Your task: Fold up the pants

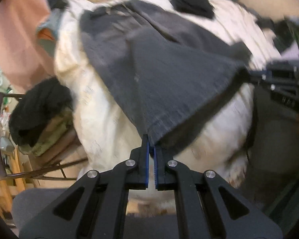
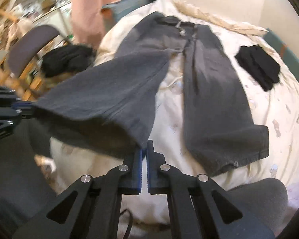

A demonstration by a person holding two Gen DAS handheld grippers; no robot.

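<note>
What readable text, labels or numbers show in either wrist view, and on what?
None readable.
Cream printed bedsheet: faint small motifs, too blurred to tell whether any is lettering.
Black gear at the right edge of the left wrist view: pale marks, too blurred to read.
Dark grey cotton pants: no legible label.

From my left wrist camera I see my left gripper (image 1: 151,145) clamped on a hem corner of the dark grey pants (image 1: 149,59), with the cloth lifted off the cream bedding (image 1: 101,115). The right gripper (image 1: 255,73) pinches the other hem corner, right of the pants. A black garment (image 1: 193,4) lies beyond the pants; another black bundle (image 1: 39,107) sits left of them.
</note>
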